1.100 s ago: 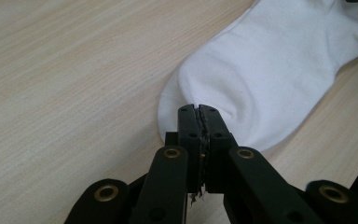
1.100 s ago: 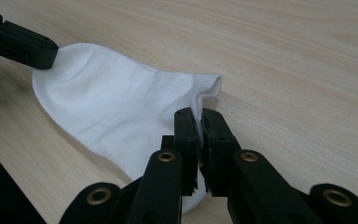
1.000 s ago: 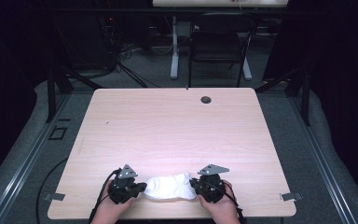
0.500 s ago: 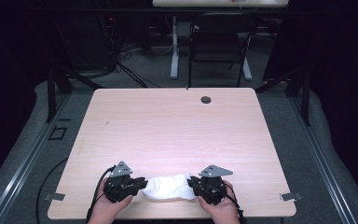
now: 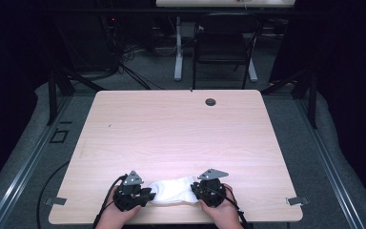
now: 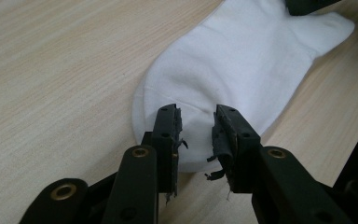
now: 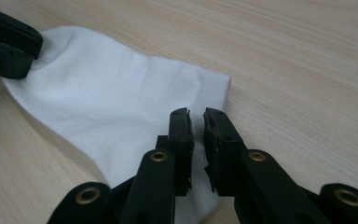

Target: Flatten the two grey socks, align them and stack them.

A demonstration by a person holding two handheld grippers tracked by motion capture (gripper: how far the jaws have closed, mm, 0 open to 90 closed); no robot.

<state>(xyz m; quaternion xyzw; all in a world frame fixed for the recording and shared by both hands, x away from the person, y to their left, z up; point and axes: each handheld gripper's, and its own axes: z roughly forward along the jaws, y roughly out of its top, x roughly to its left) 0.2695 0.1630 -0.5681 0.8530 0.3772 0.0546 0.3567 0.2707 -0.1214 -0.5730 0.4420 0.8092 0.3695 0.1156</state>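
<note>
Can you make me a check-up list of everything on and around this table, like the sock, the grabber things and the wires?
Surface: pale wood table, flat, with a round dark grommet near its far edge.
Job's things: one white sock lying flat by the near edge.
Clutter: nothing seen.
Grippers: left gripper over one end of the sock, jaws apart and just been opening, nothing pinched. Right gripper over the other end, a narrow gap between the jaws, just been closing; no grip shows.
Cables: a black cable trails from the left gripper over the near edge; loose cables on the floor behind.
Surroundings: dark room, a black chair beyond the table, grey floor.
</note>
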